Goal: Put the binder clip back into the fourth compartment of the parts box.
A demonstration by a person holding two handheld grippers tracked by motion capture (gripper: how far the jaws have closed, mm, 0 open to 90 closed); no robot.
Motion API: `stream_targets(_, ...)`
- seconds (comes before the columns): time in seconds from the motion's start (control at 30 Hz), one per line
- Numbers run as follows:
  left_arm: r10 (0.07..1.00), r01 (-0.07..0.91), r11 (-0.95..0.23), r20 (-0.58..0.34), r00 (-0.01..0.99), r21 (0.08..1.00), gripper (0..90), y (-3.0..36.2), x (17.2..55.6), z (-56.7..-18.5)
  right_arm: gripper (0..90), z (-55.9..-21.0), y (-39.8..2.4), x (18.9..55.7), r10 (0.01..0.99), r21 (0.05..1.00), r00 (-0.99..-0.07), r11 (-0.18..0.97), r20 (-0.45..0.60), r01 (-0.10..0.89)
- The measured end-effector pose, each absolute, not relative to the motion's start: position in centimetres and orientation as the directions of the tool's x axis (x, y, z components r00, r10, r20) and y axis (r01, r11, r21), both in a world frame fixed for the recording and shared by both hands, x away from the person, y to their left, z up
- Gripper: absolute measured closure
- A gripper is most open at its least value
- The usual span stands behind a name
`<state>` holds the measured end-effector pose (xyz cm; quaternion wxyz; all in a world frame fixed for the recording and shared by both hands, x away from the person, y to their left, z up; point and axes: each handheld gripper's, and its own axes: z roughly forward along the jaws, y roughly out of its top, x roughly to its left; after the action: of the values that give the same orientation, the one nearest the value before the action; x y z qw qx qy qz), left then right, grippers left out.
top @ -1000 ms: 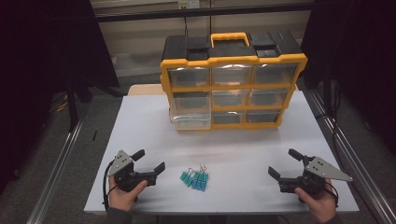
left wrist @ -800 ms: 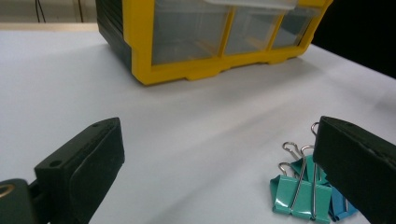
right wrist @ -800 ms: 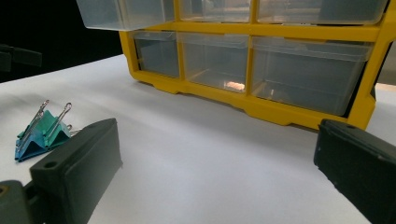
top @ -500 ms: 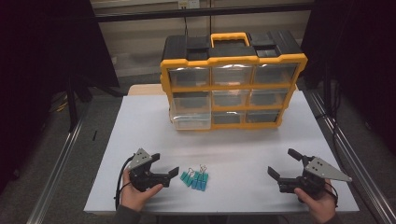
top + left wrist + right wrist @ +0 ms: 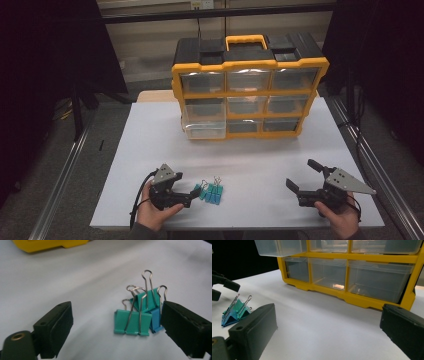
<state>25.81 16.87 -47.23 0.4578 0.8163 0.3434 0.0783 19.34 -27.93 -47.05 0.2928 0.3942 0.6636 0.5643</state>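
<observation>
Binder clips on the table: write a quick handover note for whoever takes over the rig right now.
Left gripper: jaws open, have just been closing, at the left end of the binder clips; the clips lie between the jaws, not yet pinched.
Right gripper: open, empty, off to the right.
The clips, teal and blue, sit in a small cluster near the front edge of the white table. The yellow drawer organiser stands behind; its lower-left drawer is pulled out.
Done: approach. Left: likely grip a clip and place it in that drawer.

The left gripper's [image 5: 117, 322] right jaw covers part of the blue binder clip [image 5: 155, 319]. The organizer's [image 5: 352, 296] top drawers run off the right gripper view's upper edge.
</observation>
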Motion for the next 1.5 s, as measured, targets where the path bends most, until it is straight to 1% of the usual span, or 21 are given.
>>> stream_targets(0.13,0.608,0.485,-0.382,-0.180,0.773,0.787,15.8,16.1,25.8,-47.4,0.5,-47.1,-28.0,19.3,0.856,0.980,-0.514,0.049,0.059,0.195)
stream_targets(0.3,0.614,0.496,-0.428,-0.159,0.773,0.756,23.5,15.6,25.7,-47.6,0.6,-47.1,-28.0,19.4,0.855,0.980,-0.515,0.048,0.061,0.195)
stream_targets(0.4,0.599,0.497,-0.426,-0.175,0.781,0.756,25.7,15.4,25.8,-47.8,0.6,-47.1,-28.0,19.4,0.852,0.980,-0.520,0.047,0.062,0.194)
stream_targets(0.6,0.590,0.495,-0.447,-0.170,0.789,0.746,29.8,15.1,25.8,-47.9,0.5,-47.0,-28.0,19.4,0.855,0.981,-0.515,0.049,0.056,0.189)
stream_targets(0.73,0.587,0.485,-0.459,-0.155,0.794,0.745,35.1,15.1,25.8,-47.9,0.5,-47.1,-28.0,19.4,0.855,0.980,-0.515,0.047,0.059,0.191)
stream_targets(0.9,0.603,0.495,-0.456,-0.152,0.783,0.740,36.3,15.4,25.8,-47.9,0.5,-47.0,-27.9,19.4,0.854,0.982,-0.517,0.049,0.053,0.183)
stream_targets(1.03,0.593,0.503,-0.449,-0.174,0.786,0.739,36.4,15.4,26.0,-48.1,0.4,-47.0,-27.9,19.4,0.857,0.982,-0.514,0.053,0.049,0.184)
stream_targets(1.23,0.589,0.497,-0.467,-0.163,0.792,0.731,37.3,15.1,25.8,-48.0,0.4,-47.0,-27.9,19.3,0.855,0.981,-0.516,0.050,0.055,0.188)
stream_targets(1.5,0.591,0.495,-0.475,-0.152,0.792,0.728,46.5,15.3,26.0,-47.9,0.4,-47.0,-27.9,19.4,0.854,0.980,-0.517,0.050,0.056,0.190)
